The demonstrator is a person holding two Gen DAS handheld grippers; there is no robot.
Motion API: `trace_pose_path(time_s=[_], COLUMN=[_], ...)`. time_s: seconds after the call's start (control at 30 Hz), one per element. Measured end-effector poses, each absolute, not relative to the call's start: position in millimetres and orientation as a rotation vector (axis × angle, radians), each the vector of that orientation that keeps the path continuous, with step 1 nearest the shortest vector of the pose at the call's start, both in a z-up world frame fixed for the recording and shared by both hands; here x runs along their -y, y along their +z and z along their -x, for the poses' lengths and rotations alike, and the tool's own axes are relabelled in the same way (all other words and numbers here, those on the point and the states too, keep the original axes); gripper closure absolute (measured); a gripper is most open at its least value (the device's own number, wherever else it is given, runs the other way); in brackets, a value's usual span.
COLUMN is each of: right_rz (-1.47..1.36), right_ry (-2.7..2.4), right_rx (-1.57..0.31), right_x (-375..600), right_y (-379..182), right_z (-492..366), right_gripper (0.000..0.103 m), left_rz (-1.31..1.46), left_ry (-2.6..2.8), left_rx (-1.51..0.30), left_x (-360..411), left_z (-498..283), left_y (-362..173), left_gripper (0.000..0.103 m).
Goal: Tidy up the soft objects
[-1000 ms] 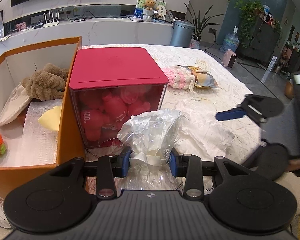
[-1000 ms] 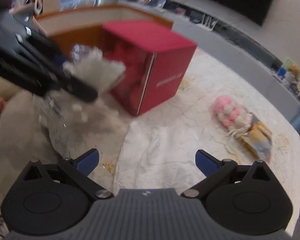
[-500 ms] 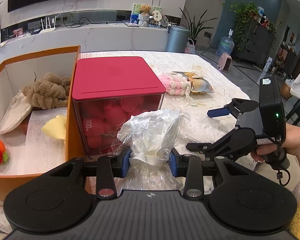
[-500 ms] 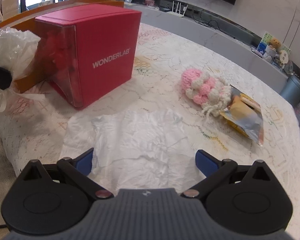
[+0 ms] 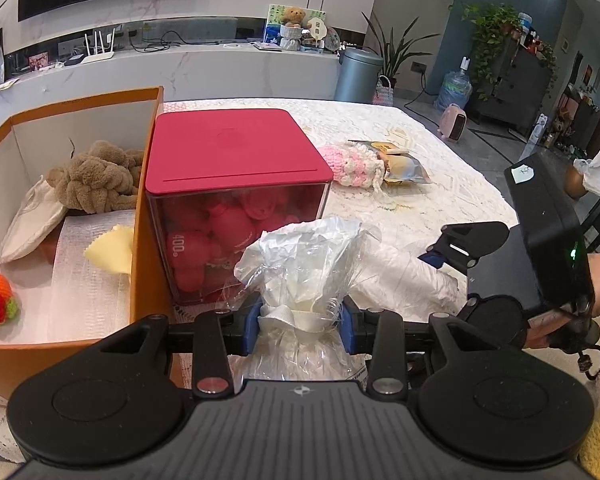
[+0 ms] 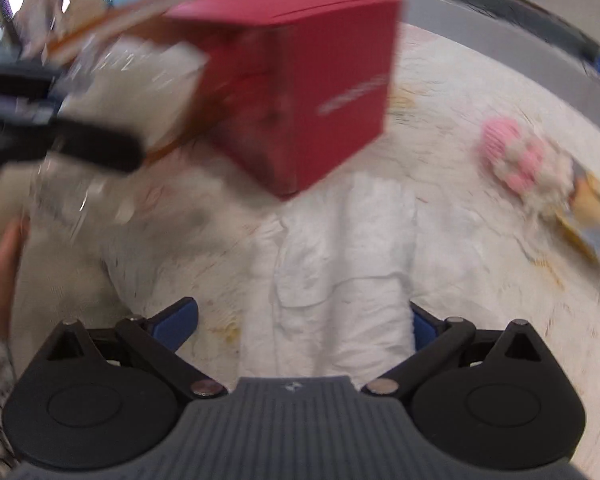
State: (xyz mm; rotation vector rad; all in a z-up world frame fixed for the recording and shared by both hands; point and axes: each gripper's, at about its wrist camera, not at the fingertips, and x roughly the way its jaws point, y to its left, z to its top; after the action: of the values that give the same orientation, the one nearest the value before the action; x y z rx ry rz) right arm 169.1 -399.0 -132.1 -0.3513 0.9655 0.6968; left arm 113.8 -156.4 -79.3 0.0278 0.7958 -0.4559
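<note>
Item: crinkled clear plastic bag of white soft fabric (image 5: 300,280), light, squashy, slippery; left gripper (image 5: 299,322) clamps its gathered neck (best hold). Right gripper (image 6: 304,320) gapes wide over flat white cloth (image 6: 340,264).

Glowing evenly under bright indoor light in the left wrist view, bending at fisheye edges; smearing heavily with motion blur in the right wrist view.

Both wrist views look forward-down, close over table (image 5: 440,136); shared: red box (image 5: 236,152), white cloth (image 6: 340,248).
</note>
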Motion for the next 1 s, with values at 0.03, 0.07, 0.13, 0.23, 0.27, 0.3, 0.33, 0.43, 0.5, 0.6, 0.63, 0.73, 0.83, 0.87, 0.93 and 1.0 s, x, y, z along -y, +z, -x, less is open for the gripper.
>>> trace_pose_path(time_s=[0.03, 0.07, 0.13, 0.23, 0.27, 0.3, 0.33, 0.43, 0.5, 0.6, 0.63, 0.73, 0.83, 0.87, 0.93, 1.0], right_rz=[0.341, 0.319, 0.289, 0.262, 0.254, 0.272, 0.292, 0.364, 0.396, 0.316, 0.257, 0.123, 0.134, 0.146, 0.164, 0.227], right_ry=[0.698, 0.695, 0.67, 0.587, 0.57, 0.548, 0.524, 0.442, 0.435, 0.441, 0.44, 0.416, 0.41, 0.42, 0.438, 0.45], right_rx=[-0.961, -0.954, -0.934, -0.903, -0.907, -0.913, -0.91, -0.835, -0.788, -0.78, -0.797, -0.82, -0.826, -0.812, -0.8, -0.795], right_x=[397.5, 397.6, 401.8, 415.6, 419.7, 422.0, 423.5, 426.0, 426.8, 437.6, 442.6, 460.4, 461.0, 459.7, 455.9, 451.0], right_y=[-132.6, -133.4, -134.7, -131.8, -131.2, -131.6, -131.8, -135.7, -138.1, -142.1, -146.1, -149.3, -147.5, -145.0, -140.3, -134.3], right_z=[-171.0, -173.2, -177.1, -182.9, -184.2, -185.2, -184.6, -183.5, -183.0, -189.4, -194.8, -203.3, -203.8, -201.9, -199.9, -194.1], right_gripper=[0.002, 0.002, 0.003, 0.022, 0.023, 0.02, 0.011, 0.002, 0.002, 0.002, 0.002, 0.002, 0.014, 0.022, 0.052, 0.059], left_rz=[-0.028, -0.027, -0.026, -0.025, -0.022, -0.022, -0.025, -0.035, -0.044, -0.043, -0.041, -0.031, -0.039, -0.041, -0.044, -0.042], left_ry=[-0.454, -0.454, -0.454, -0.456, -0.458, -0.457, -0.456, -0.453, -0.451, -0.454, -0.456, -0.458, -0.457, -0.456, -0.454, -0.453], left_rx=[-0.796, -0.796, -0.798, -0.794, -0.795, -0.795, -0.794, -0.791, -0.789, -0.793, -0.794, -0.797, -0.797, -0.797, -0.797, -0.8], left_x=[156.1, 156.1, 155.5, 154.7, 154.3, 155.0, 155.6, 154.9, 154.9, 154.8, 154.4, 153.6, 154.7, 155.2, 155.5, 156.0], left_z=[-113.3, -113.3, -113.2, -113.9, -114.0, -113.6, -113.7, -114.0, -113.9, -113.3, -113.2, -113.6, -113.0, -112.6, -112.5, -113.1], left_y=[-79.2, -79.0, -77.9, -77.4, -77.4, -77.5, -77.9, -79.0, -79.1, -79.0, -78.7, -78.0, -78.2, -78.6, -78.5, -78.2], left_gripper=[0.059, 0.059, 0.059, 0.059, 0.059, 0.059, 0.059, 0.059, 0.059, 0.059, 0.059, 0.058, 0.058, 0.058, 0.058, 0.058])
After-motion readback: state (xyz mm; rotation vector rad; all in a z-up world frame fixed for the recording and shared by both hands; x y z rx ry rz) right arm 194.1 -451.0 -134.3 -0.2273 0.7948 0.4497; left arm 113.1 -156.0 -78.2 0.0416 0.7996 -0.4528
